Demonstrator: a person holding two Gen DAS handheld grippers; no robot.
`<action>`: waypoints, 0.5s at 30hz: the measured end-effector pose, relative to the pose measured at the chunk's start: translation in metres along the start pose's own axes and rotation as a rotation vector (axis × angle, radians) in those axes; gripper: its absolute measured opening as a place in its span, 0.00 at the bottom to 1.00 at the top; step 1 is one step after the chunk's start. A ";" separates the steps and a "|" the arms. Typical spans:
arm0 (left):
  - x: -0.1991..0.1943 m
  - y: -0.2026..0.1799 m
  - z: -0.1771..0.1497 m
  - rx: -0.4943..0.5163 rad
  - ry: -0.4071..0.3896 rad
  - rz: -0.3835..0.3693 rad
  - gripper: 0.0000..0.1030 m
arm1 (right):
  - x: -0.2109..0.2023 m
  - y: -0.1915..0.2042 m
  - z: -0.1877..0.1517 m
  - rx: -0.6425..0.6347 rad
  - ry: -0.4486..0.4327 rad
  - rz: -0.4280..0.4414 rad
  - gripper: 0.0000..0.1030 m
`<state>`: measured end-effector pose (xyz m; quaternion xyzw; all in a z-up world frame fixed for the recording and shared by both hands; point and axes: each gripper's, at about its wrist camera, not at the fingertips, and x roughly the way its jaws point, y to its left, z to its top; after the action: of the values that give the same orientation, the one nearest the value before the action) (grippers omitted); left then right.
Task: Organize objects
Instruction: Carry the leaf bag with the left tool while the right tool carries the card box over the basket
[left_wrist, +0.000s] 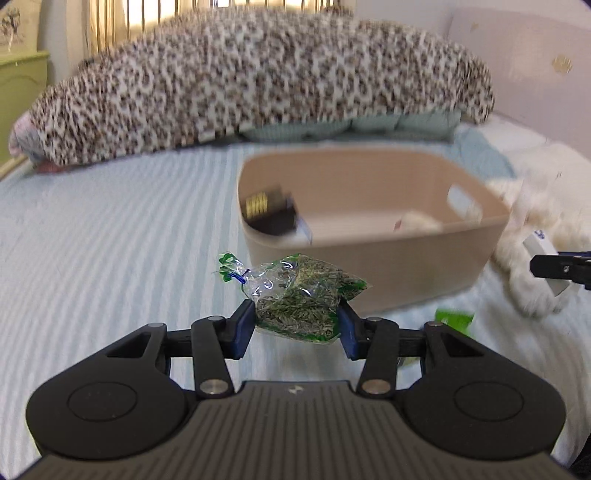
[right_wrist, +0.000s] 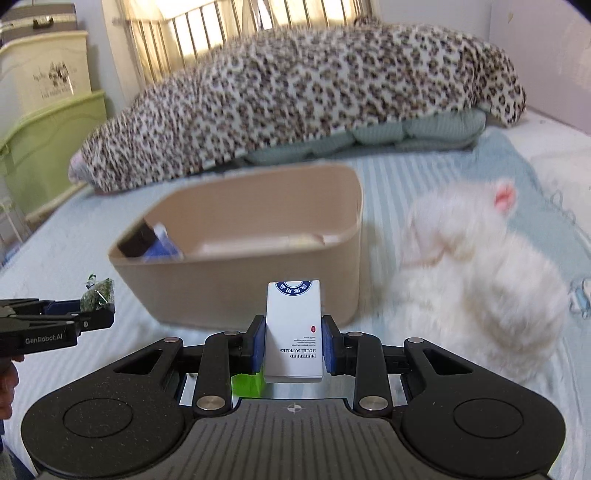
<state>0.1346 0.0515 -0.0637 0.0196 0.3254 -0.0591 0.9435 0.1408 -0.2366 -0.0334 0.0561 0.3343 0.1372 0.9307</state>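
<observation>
My left gripper is shut on a clear bag of green dried herbs and holds it above the striped bed, just in front of the beige bin. My right gripper is shut on a small white hotel-supplies box, held upright in front of the bin. The bin holds a dark box, a blue-white item and a pale object. The left gripper with the herb bag shows at the left of the right wrist view. The right gripper shows at the right edge of the left wrist view.
A leopard-print pillow lies across the back of the bed on a pale green cushion. A white fluffy cat lies right of the bin. A green item lies on the bed below my right gripper. Green furniture stands left.
</observation>
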 end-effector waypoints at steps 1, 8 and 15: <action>-0.003 -0.003 0.006 0.001 -0.018 -0.002 0.48 | -0.003 0.001 0.005 -0.002 -0.016 0.004 0.27; -0.010 -0.019 0.053 0.020 -0.123 -0.018 0.48 | -0.002 0.003 0.046 -0.019 -0.096 0.006 0.27; 0.018 -0.046 0.088 0.075 -0.145 -0.007 0.48 | 0.021 -0.001 0.081 -0.005 -0.145 -0.001 0.27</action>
<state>0.1964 -0.0023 -0.0052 0.0495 0.2540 -0.0759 0.9629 0.2083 -0.2320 0.0163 0.0636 0.2658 0.1330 0.9527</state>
